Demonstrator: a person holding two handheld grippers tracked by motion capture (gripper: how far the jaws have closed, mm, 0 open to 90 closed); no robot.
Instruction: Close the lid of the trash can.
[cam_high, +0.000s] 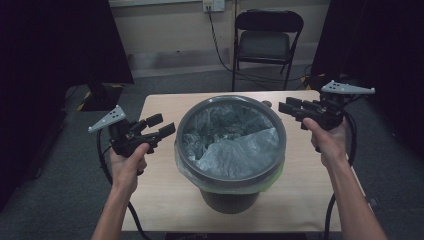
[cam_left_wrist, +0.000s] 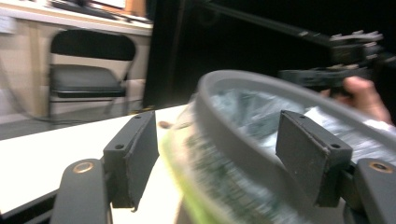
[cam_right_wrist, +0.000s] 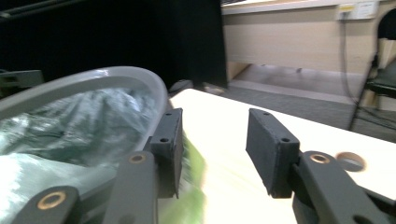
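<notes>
- While the round grey plastic bin (cam_high: 231, 150) with its clear bag (cam_high: 235, 145) stands on the pale wooden table (cam_high: 160, 195), both grippers wait beside it.
- Left gripper (cam_high: 161, 126): jaws spread, holding nothing.
- Right gripper (cam_high: 290, 110): jaws spread, holding nothing.

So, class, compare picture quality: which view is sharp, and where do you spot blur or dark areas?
High view: sharp, evenly lit on the table, with dark room edges. Left gripper view: the bin rim and green bag edge smear with motion blur; its claw pads stay crisp. Right gripper view: the bag liner is soft, and the background is black at upper left.
</notes>
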